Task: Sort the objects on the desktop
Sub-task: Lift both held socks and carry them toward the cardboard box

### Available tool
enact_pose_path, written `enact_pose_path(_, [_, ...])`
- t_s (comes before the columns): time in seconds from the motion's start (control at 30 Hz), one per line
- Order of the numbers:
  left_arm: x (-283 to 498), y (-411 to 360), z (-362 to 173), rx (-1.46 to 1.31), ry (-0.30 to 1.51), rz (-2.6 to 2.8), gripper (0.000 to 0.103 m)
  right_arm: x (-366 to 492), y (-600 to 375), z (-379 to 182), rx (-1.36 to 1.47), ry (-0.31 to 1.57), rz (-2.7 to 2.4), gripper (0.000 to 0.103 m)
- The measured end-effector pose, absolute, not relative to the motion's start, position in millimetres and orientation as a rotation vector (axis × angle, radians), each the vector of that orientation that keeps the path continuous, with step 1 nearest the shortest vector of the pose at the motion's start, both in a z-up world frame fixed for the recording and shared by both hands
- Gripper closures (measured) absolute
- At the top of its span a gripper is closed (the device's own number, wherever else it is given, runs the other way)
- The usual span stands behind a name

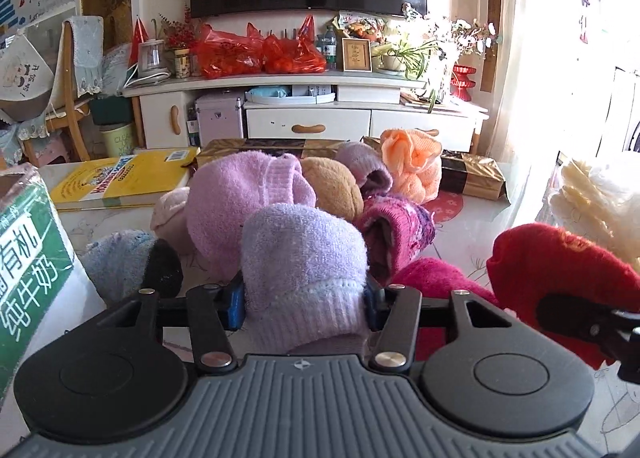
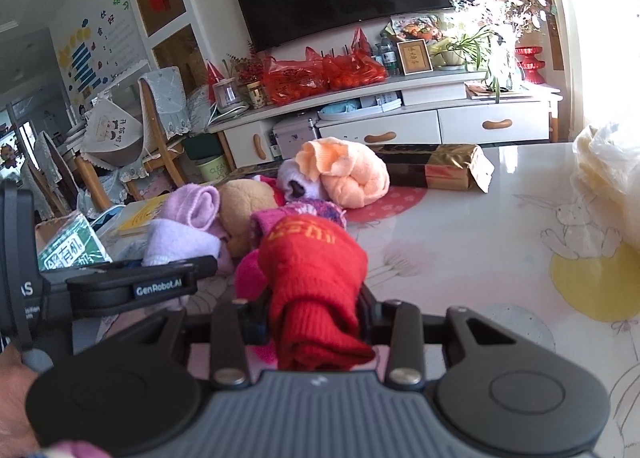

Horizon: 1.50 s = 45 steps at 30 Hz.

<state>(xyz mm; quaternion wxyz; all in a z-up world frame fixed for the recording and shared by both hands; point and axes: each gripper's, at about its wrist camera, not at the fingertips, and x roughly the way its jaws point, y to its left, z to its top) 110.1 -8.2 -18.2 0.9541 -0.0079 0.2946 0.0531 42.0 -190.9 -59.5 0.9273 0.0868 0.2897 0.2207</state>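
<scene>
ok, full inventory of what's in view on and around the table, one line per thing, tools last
lavender sock bundle: 1, pale purple, held in left tool
red sock bundle: 1, red with yellow lettering, held in right tool
pink sock bundle: 1, pink, pile centre
tan sock bundle: 1, brown, behind the pink one
orange sock bundle: 1, peach, far end of pile
magenta patterned sock bundle: 1, right of the lavender one
blue sock bundle: 1, grey-blue, pile's left edge
yellow book: 1, flat, left rear of table
milk carton: 1, green and white, left edge
gold box: 1, gold and black, behind the pile
table: 1, white, rabbit print
left tool: 1, black, shut on lavender bundle
right tool: 1, black, shut on red bundle
</scene>
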Motion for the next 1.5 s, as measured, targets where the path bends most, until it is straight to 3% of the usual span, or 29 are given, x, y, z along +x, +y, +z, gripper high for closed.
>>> enact_pose_path(0.63, [57,32,65,0.001,0.537,0.163,0.039,9,-144,-29,0.136,0.542,0.564,0.066])
enact_pose_path(0.93, [23,102,92,-0.051,0.497,0.286,0.039,-1,-95,-10,0.090,0.521,0.658,0.066])
enact_pose_path(1.5, [-37,250,93,-0.186,0.518,0.600,0.039,-26,33,19,-0.035,0.480,0.888,0.066])
